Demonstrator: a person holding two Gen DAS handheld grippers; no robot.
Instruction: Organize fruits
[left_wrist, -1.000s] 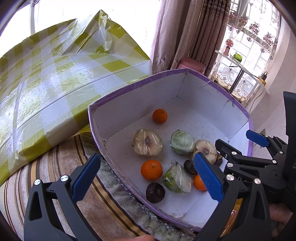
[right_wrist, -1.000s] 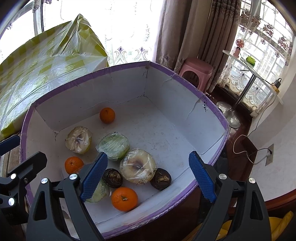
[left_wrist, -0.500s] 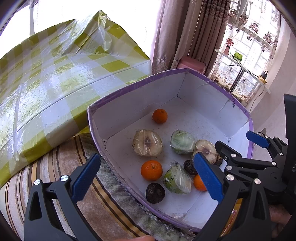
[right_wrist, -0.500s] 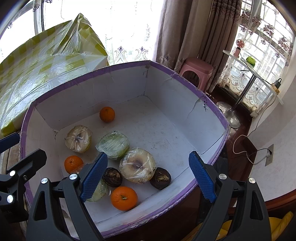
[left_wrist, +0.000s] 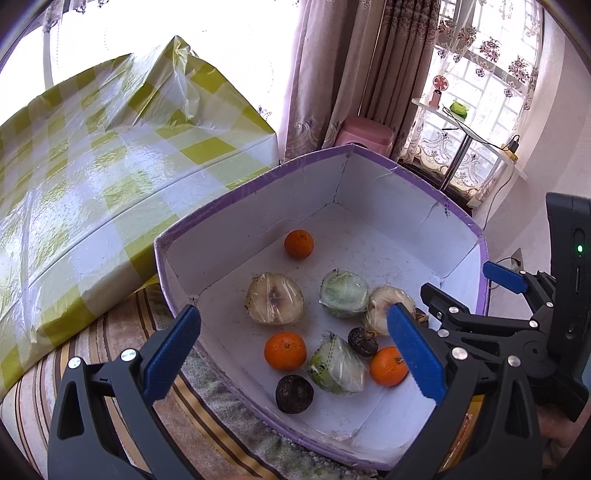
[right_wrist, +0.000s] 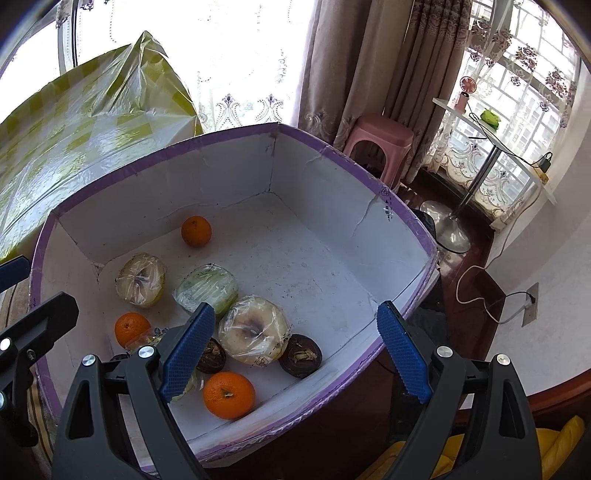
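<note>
Both claws spread wide, empty: left claw (left_wrist: 291, 352), right claw (right_wrist: 295, 352) above white box (right_wrist: 332, 177). Nearest orange (right_wrist: 229, 395) firm, round, likely rolls; grip across middle. Film-wrapped fruit (right_wrist: 253, 330) probably slippery, soft.

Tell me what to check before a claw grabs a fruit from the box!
1. Left claw open and empty: ok.
2. Right claw open and empty: ok.
3. Near orange has room around it to grab: ok.
4. Fruits all inside the purple-edged box: ok.
5. The two claws apart from each other: ok, close though.
6. A place to sort the fruit into: cannot tell, none in view.
</note>
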